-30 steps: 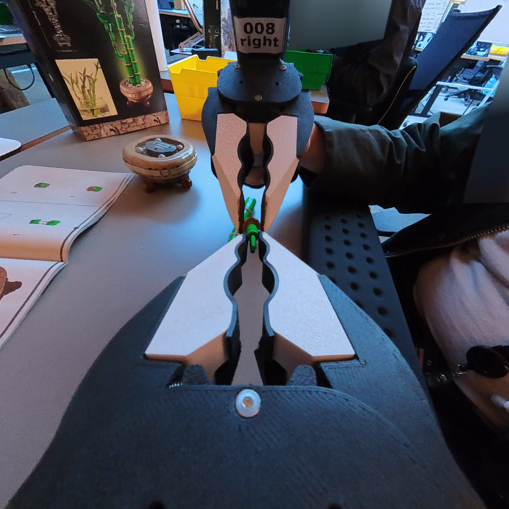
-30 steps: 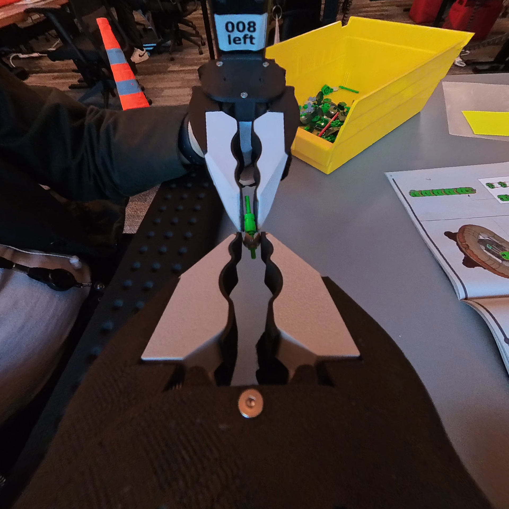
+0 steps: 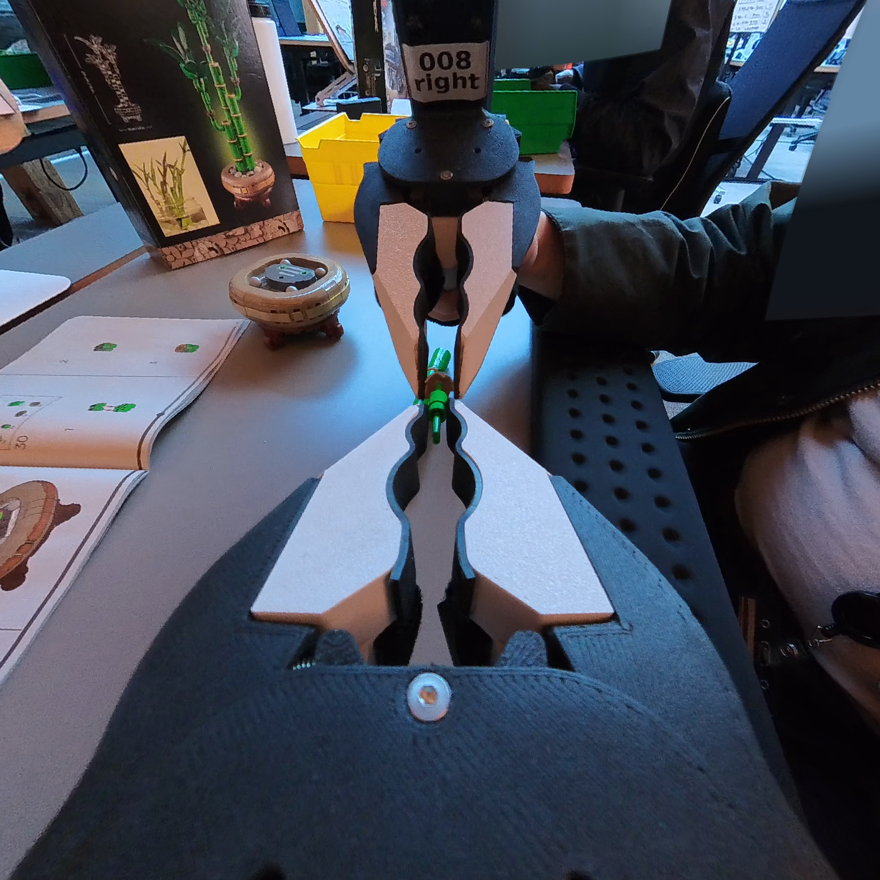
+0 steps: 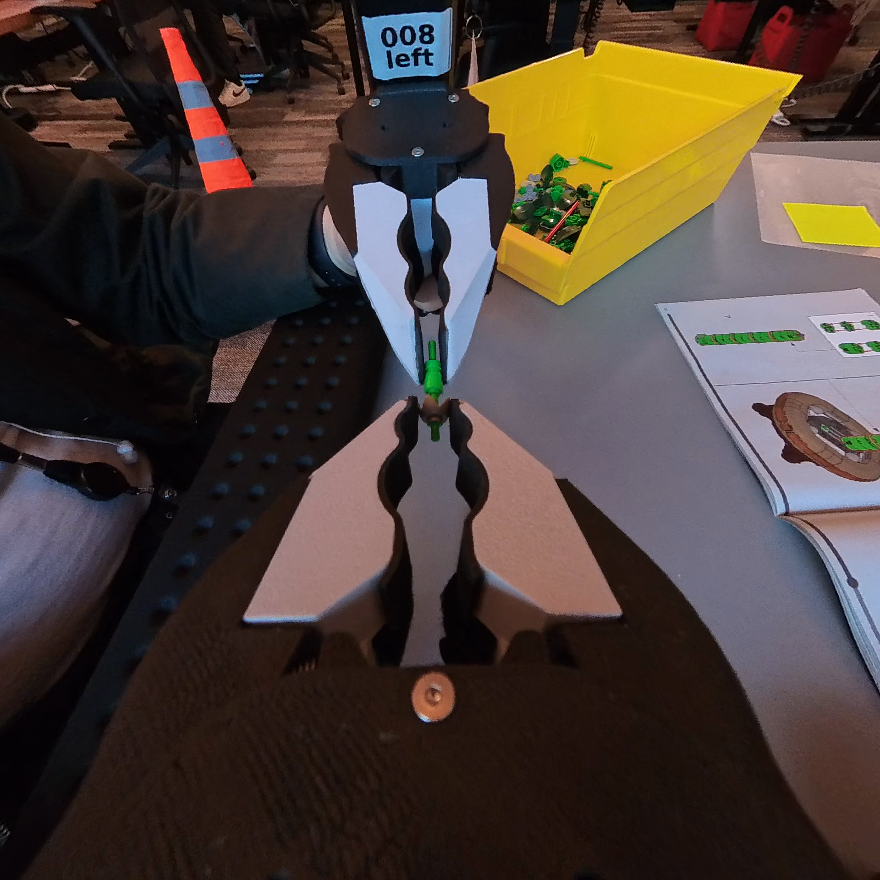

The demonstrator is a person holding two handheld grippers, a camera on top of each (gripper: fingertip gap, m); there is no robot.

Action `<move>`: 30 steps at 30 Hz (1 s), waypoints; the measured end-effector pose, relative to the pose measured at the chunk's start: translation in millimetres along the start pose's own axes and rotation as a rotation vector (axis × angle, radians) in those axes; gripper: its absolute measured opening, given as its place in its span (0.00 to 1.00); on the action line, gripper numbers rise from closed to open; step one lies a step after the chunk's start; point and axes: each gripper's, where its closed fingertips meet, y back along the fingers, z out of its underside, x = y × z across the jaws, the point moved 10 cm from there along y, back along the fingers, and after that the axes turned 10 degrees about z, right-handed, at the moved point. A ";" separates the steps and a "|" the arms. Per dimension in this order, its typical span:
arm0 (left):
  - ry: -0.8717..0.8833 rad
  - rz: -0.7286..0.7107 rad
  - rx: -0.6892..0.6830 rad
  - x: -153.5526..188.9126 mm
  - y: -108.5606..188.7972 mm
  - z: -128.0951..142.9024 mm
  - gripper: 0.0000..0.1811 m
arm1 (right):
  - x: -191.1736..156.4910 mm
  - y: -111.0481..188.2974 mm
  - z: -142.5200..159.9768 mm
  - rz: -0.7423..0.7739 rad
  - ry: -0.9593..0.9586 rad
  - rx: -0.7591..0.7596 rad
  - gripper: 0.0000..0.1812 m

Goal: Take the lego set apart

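Note:
A small green lego stalk piece (image 3: 436,410) with a brown ring (image 3: 438,381) is held in the air between the two grippers, which meet tip to tip over the table edge. My left gripper (image 3: 435,405) is shut on the green segment (image 4: 432,376). My right gripper (image 4: 431,408) is shut on the brown ring (image 4: 431,410), with a green pin (image 4: 434,431) sticking out toward its camera. The left gripper also shows in the right wrist view (image 4: 432,381), and the right gripper in the left wrist view (image 3: 438,388). The tan and brown lego pot base (image 3: 288,295) stands on the table.
A yellow bin (image 4: 666,157) holds loose green pieces (image 4: 552,205). An open instruction booklet (image 3: 95,381) (image 4: 785,381) lies on the grey table. The set's box (image 3: 181,133) stands behind the pot. A black perforated strip (image 3: 619,452) runs along the table edge beside a person's sleeve (image 3: 666,271). Left and right tips are no more than a few centimetres apart.
Both grippers stay shut on the stalk piece, tip to tip. The left wrist view has shifted slightly, so the pot and the box sit a little lower and larger.

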 end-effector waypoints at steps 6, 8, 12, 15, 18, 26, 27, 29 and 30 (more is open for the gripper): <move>-0.003 0.011 -0.005 1.7 -2.2 -0.1 0.03 | 0.0 4.4 2.1 -0.021 -0.006 -0.004 0.07; -0.002 0.018 -0.012 2.3 -3.1 0.3 0.03 | -0.8 5.2 2.7 -0.026 -0.003 -0.012 0.07; -0.005 0.023 -0.015 3.2 -3.3 -0.1 0.03 | -1.6 7.7 2.5 -0.027 0.000 -0.015 0.07; -0.007 0.025 -0.016 4.0 -2.6 -0.4 0.03 | -1.5 10.3 2.9 -0.031 -0.003 -0.016 0.07; -0.006 0.033 -0.011 4.6 -2.1 -0.8 0.03 | -1.5 13.4 3.1 -0.037 -0.006 -0.013 0.07; -0.001 0.054 -0.034 5.8 -5.6 0.5 0.03 | -3.1 17.4 5.3 -0.057 -0.011 -0.041 0.07; 0.003 0.055 -0.035 5.5 -5.7 0.6 0.03 | -2.9 17.8 5.5 -0.057 -0.012 -0.043 0.07; 0.007 0.058 -0.035 5.2 -5.6 0.7 0.03 | -2.8 19.0 5.9 -0.058 -0.017 -0.044 0.07; 0.007 0.058 -0.033 5.0 -5.5 0.7 0.03 | -2.6 19.4 6.0 -0.059 -0.020 -0.043 0.07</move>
